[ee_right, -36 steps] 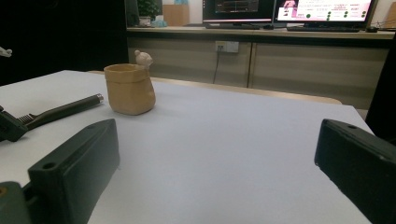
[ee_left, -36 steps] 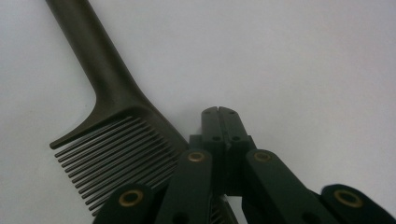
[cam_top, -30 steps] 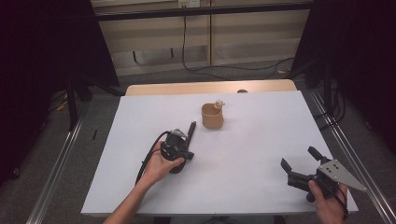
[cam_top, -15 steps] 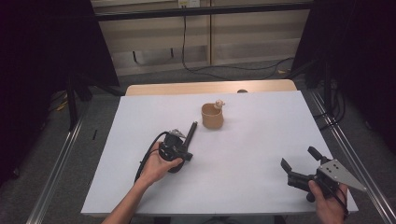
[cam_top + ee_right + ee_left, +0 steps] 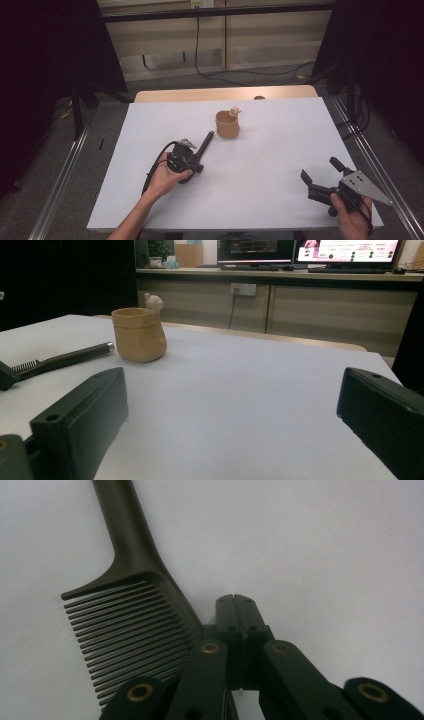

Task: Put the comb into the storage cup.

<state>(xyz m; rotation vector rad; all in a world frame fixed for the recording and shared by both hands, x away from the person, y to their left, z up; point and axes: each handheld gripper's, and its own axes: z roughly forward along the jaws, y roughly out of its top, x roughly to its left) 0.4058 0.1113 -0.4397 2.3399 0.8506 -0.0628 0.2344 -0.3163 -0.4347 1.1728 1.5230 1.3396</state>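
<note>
Jaws of the left gripper (image 5: pixel 235 602) are pressed together just beside the comb (image 5: pixel 131 625), laid flat on the tabletop (image 5: pixel 270 165) at seven o'clock of the tan cup (image 5: pixel 227 125), while the right gripper (image 5: pixel 320 177) is held spread, apparently ready.

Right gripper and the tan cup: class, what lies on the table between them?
Nothing: bare white table separates the right gripper and tan cup, in the high view.

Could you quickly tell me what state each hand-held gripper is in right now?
Left hand-held gripper: closed and empty, beside the comb on the table.
Right hand-held gripper: open, holding nothing.
</note>
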